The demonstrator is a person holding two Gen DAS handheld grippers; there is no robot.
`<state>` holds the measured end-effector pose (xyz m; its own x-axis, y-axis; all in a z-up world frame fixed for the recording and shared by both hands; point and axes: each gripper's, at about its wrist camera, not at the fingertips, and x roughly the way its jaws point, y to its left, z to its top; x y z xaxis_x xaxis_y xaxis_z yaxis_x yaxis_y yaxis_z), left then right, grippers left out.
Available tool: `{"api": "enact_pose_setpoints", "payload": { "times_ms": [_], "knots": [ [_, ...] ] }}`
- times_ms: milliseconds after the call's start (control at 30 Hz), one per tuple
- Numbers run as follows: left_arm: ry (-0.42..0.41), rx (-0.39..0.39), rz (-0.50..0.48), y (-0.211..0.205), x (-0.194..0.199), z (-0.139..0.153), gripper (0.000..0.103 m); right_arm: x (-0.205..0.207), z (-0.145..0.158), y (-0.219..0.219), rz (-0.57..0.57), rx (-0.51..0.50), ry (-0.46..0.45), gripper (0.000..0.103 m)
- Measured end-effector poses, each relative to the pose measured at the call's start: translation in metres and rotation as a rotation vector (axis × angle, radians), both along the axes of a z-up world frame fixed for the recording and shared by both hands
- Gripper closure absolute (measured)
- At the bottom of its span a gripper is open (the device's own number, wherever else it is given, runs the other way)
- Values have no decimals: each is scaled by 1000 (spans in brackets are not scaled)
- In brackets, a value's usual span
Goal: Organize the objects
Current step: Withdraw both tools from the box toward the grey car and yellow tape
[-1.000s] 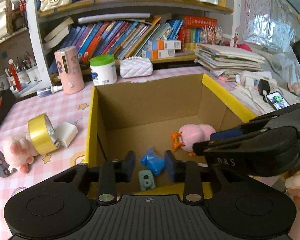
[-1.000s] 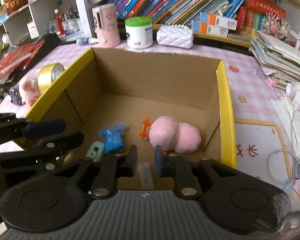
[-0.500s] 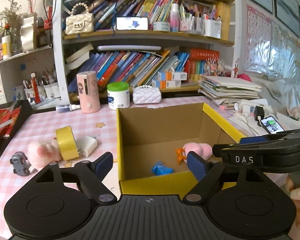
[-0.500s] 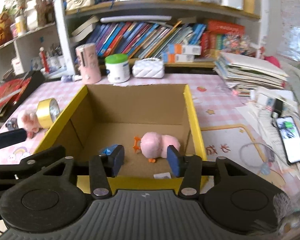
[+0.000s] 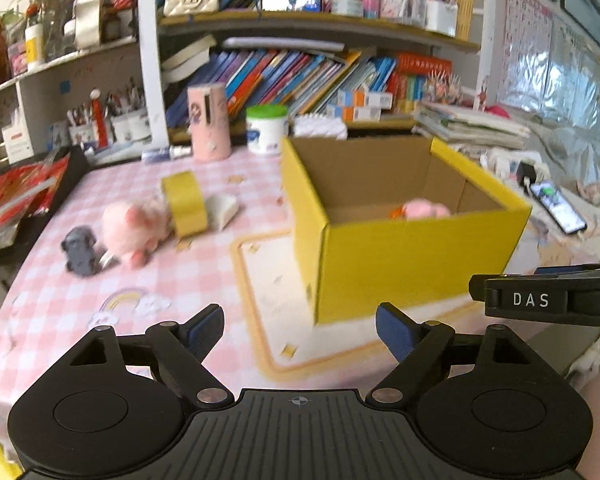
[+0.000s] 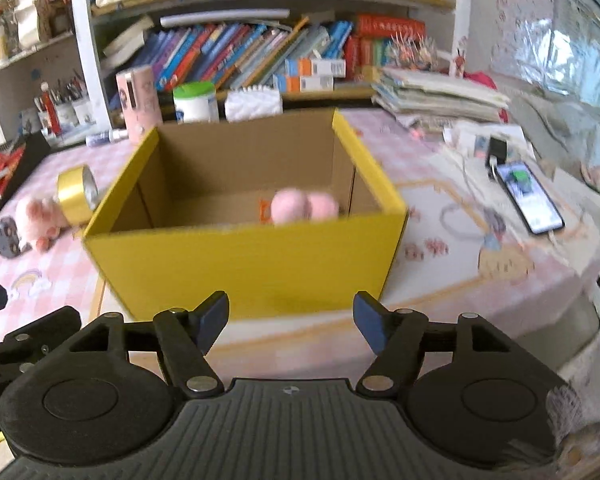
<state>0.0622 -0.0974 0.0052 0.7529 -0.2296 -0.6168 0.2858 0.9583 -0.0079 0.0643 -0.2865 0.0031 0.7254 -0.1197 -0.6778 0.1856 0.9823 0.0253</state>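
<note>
From the left wrist view, the left tongs (image 5: 299,330) stand wide apart with nothing between the blue pads, hovering above the pink checked surface (image 5: 160,280). The yellow box (image 5: 412,256) sits at about 1 o'clock, its top open, and only the top of a pink plush (image 5: 424,209) with a bit of orange beside it shows over the near wall. This view alone gives a clear look at the loose things at 10 to 11 o'clock: a grey toy car (image 5: 80,251) touching a second pink plush (image 5: 134,227), then a roll of yellow tape (image 5: 184,203) standing on edge against that plush, and a small white block (image 5: 222,210) just beside the tape. A black arm marked DAS, part of the right gripper, enters at 3 o'clock. A phone (image 5: 556,206) lies at 2 o'clock.

From the right wrist view, the right tongs (image 6: 291,322) are also spread wide and hold nothing. Here the box (image 6: 244,260) is straight ahead at 12 o'clock, and more of its floor shows, with the plush (image 6: 304,206) lying toward the right wall. The tape (image 6: 76,196), outer plush (image 6: 40,220) and car (image 6: 5,236) crowd the 9 to 10 o'clock edge; the white block is hidden. The phone (image 6: 528,196) lies well apart at 2 o'clock.
</note>
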Motion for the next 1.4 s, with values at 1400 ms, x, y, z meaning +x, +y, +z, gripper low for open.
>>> {"api": "enact_pose_setpoints", "payload": {
  "times_ms": [1400],
  "knots": [
    [66, 10, 260, 179, -72, -8, 13, -43, -15, 200, 310, 33, 73, 23]
  ]
}}
